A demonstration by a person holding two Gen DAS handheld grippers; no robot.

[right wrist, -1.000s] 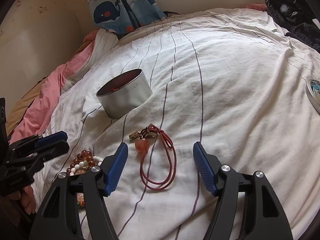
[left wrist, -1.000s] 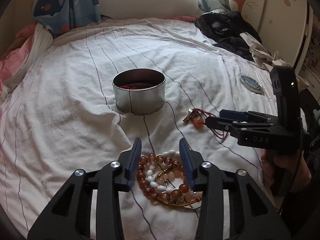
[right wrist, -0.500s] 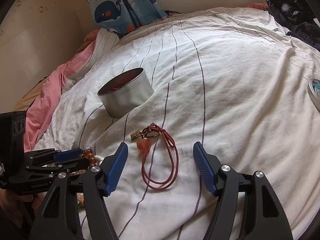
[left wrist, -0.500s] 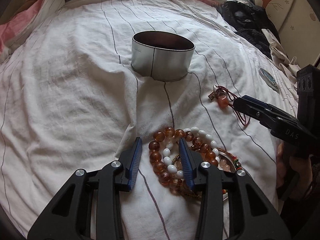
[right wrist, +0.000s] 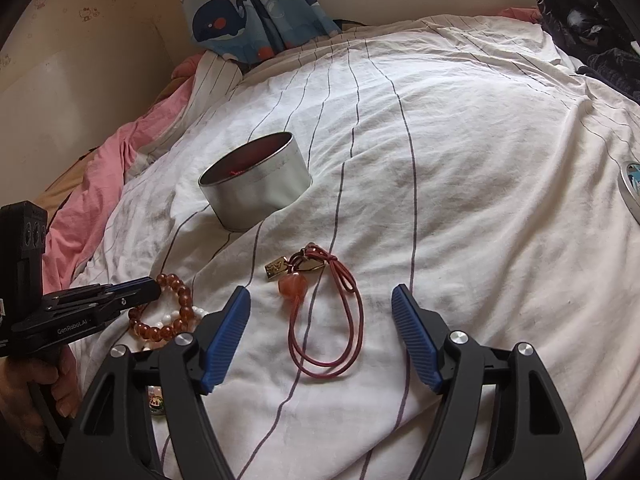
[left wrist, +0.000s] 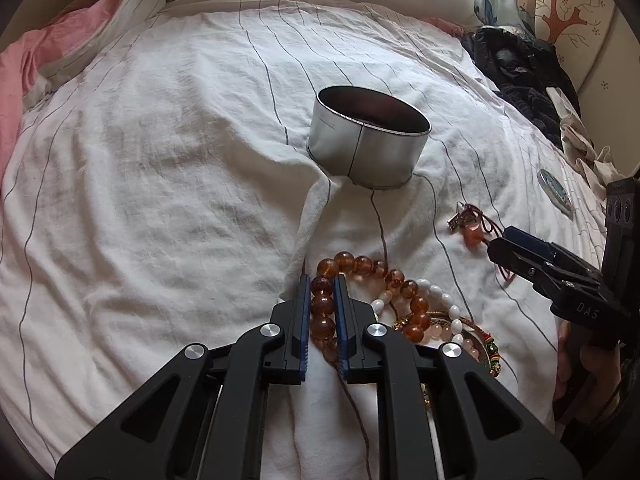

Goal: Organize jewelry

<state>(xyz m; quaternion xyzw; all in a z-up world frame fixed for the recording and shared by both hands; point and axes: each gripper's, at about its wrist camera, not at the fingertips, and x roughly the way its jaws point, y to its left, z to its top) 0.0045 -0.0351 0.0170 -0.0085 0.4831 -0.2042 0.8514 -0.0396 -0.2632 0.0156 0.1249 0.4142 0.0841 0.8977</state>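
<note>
My left gripper [left wrist: 322, 284] is shut on the amber bead bracelet [left wrist: 362, 266], which lies on the white striped bedsheet with a white bead bracelet [left wrist: 440, 296] and other bangles beside it. A round silver tin [left wrist: 368, 140] stands farther ahead; it also shows in the right wrist view [right wrist: 256, 180]. My right gripper [right wrist: 320, 304] is open, its jaws on either side of a red cord necklace with an orange pendant [right wrist: 328, 308] lying on the sheet. The left gripper [right wrist: 120, 300] shows at the left of the right wrist view, on the amber bracelet [right wrist: 172, 312].
The tin's lid [left wrist: 556, 190] lies at the right on the sheet. Dark clothes [left wrist: 516, 68] are piled at the far right. A pink blanket [right wrist: 104, 176] is bunched along the left edge of the bed. Whale-print curtains [right wrist: 248, 4] hang behind.
My left gripper has moved left over the amber bracelet and closed its jaws on the beads. The right gripper has stayed open over the red cord necklace.
</note>
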